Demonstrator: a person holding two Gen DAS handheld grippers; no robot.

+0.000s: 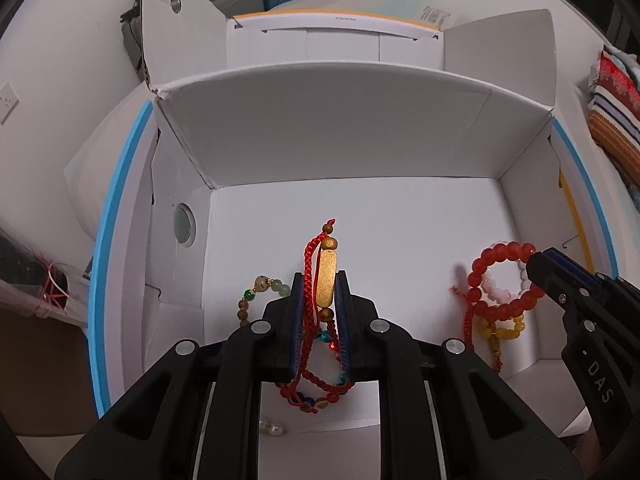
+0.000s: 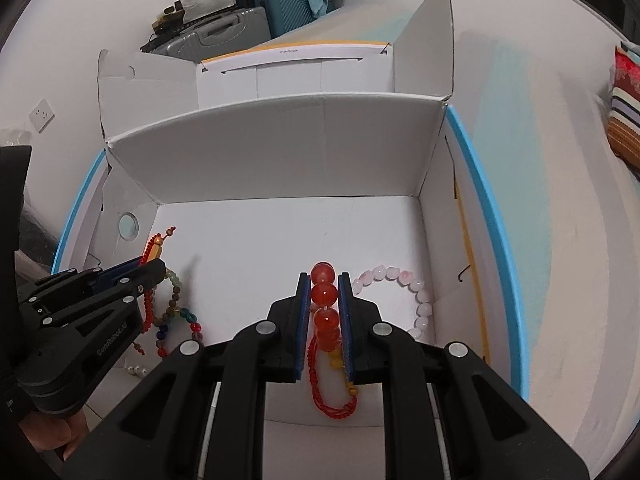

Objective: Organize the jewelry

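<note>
My left gripper [image 1: 322, 280] is shut on a red cord bracelet with a gold bar [image 1: 327, 284] and holds it above the floor of the white cardboard box [image 1: 304, 140]. It also shows in the right wrist view [image 2: 154, 250]. My right gripper [image 2: 323, 280] is shut on a red bead bracelet [image 2: 324, 294], which shows as a ring in the left wrist view [image 1: 505, 280]. A multicolour bead bracelet [image 2: 176, 312] lies under the left gripper. A pink bead bracelet [image 2: 400, 288] lies by the right gripper. A yellow bead bracelet [image 1: 502, 330] lies below the red one.
Small pearls [image 1: 272, 427] lie at the box's near edge. The box has raised flaps [image 2: 436, 36] and sits on a white table with a blue rim [image 2: 480, 200]. Suitcases [image 2: 260, 12] stand behind. A striped cushion [image 1: 616, 120] lies to the right.
</note>
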